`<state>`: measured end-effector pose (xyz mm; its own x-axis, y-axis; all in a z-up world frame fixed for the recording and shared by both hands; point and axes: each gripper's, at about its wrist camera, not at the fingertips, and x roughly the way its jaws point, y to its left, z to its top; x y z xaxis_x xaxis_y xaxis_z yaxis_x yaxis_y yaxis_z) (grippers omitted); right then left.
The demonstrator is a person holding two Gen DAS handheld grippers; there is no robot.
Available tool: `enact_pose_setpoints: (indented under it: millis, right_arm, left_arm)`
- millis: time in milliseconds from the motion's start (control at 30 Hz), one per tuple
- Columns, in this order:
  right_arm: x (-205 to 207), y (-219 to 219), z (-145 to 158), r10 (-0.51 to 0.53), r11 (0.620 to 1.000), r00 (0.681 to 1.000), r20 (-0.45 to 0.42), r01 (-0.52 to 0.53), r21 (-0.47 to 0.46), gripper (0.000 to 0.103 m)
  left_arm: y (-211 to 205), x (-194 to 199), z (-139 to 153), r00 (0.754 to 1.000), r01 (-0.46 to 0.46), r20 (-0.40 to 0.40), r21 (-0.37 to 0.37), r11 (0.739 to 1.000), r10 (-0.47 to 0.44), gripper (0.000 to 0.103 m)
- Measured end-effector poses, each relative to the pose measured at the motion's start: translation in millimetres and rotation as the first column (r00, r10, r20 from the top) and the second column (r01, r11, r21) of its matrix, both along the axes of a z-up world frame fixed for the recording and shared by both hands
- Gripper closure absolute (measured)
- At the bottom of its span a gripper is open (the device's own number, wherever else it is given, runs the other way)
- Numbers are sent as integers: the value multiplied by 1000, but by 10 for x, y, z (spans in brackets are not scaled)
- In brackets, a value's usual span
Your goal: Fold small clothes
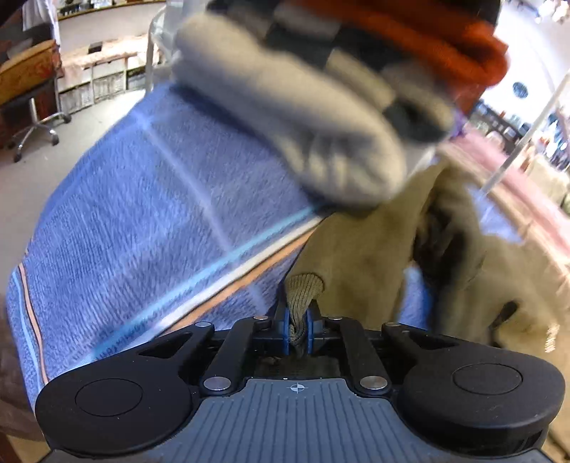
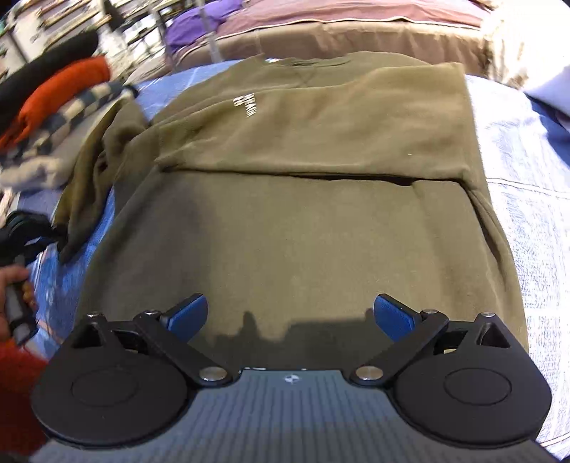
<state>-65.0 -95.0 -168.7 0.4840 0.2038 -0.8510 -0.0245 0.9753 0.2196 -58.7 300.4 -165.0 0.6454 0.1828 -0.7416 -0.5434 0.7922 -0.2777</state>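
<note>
An olive-green sweatshirt lies on a blue towel, its right side folded over the body, small white print near the collar. My right gripper is open and empty, hovering over the sweatshirt's near hem. My left gripper is shut on the ribbed cuff of the sweatshirt's left sleeve, held above the towel. The left gripper and the hand holding it show at the left edge of the right wrist view.
A stack of folded clothes, grey, checked and orange, sits at the towel's far left. A pink-brown blanket and purple cloth lie beyond. An office chair and shelves stand on the floor.
</note>
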Motion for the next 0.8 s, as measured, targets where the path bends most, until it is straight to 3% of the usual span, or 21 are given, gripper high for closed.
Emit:
enact_pose_setpoints:
  millis: [100, 167, 233, 300, 400, 467, 533, 567, 600, 633, 667, 800]
  right_arm:
    - [16, -75, 3, -34, 999, 999, 14, 34, 34, 3]
    - [30, -140, 16, -46, 998, 999, 22, 44, 51, 3]
    - [51, -198, 39, -55, 996, 998, 33, 52, 72, 3]
    - [80, -269, 85, -63, 995, 997, 53, 58, 83, 4]
    - [112, -412, 198, -80, 994, 991, 105, 71, 86, 6]
    - [116, -551, 297, -107, 994, 983, 150, 100, 53, 6]
    - [95, -743, 381, -146, 989, 973, 180, 142, 37, 6]
    - [74, -835, 410, -162, 987, 967, 195, 161, 25, 6]
    - [52, -927, 423, -175, 984, 963, 203, 176, 14, 4]
    - [35, -1021, 414, -187, 982, 962, 200, 188, 11, 4]
    - [24, -1105, 398, -199, 980, 961, 190, 200, 15, 4]
    - [33, -1318, 287, -237, 970, 958, 160, 225, 90, 4]
  left_arm:
    - [-153, -58, 386, 991, 100, 83, 24, 995, -101, 45]
    - [-358, -78, 748, 964, 205, 165, 44, 978, -209, 47]
    - [-641, -37, 1134, 920, 293, 246, 82, 953, -304, 47]
    - [-944, 105, 1430, 871, 380, 317, 49, 924, -375, 47]
    - [-1612, 391, 1662, 781, 522, 373, 50, 851, -501, 47]
    - [-2135, 567, 1641, 713, 613, 379, 73, 787, -590, 48]
    - [-2581, 733, 1502, 680, 689, 348, -2, 725, -645, 43]
    - [-2771, 773, 1412, 672, 710, 332, -32, 704, -662, 37]
    - [-2950, 795, 1317, 658, 732, 310, -46, 680, -686, 21]
    - [-3097, 828, 1214, 656, 741, 282, -63, 669, -700, 9]
    - [-3207, 833, 1120, 663, 740, 258, -78, 668, -703, 3]
    - [-3289, 660, 927, 653, 754, 184, -74, 652, -735, 0]
